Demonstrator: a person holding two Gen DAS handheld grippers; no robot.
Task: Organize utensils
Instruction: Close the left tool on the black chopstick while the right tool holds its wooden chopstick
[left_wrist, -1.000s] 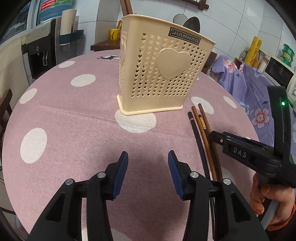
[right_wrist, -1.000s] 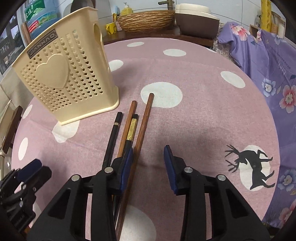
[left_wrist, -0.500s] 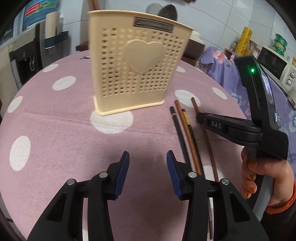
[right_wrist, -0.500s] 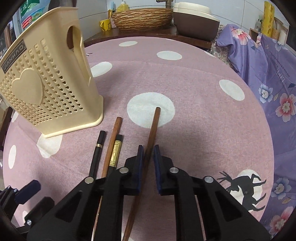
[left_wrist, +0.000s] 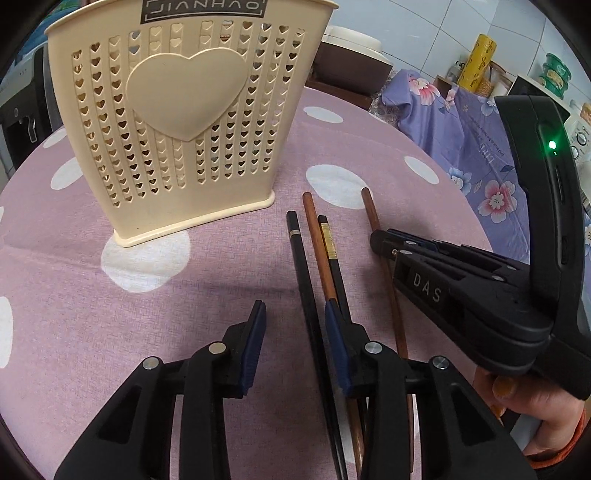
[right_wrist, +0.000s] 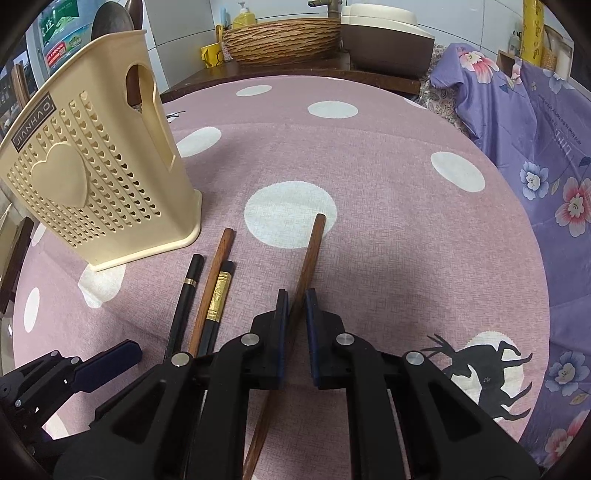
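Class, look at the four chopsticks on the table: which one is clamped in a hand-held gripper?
The brown chopstick lying apart on the right, its tip on a white dot. The right hand-held gripper is shut on it; the other three lie loose together beside the basket.

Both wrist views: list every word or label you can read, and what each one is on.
"JIANHAO": black label at the top of the basket, printed mirrored in both views.
"DAS": side of the right tongs.
Purple cloth: a line of small print, too small to read.
Bottle labels behind the basket: blurred, unreadable.
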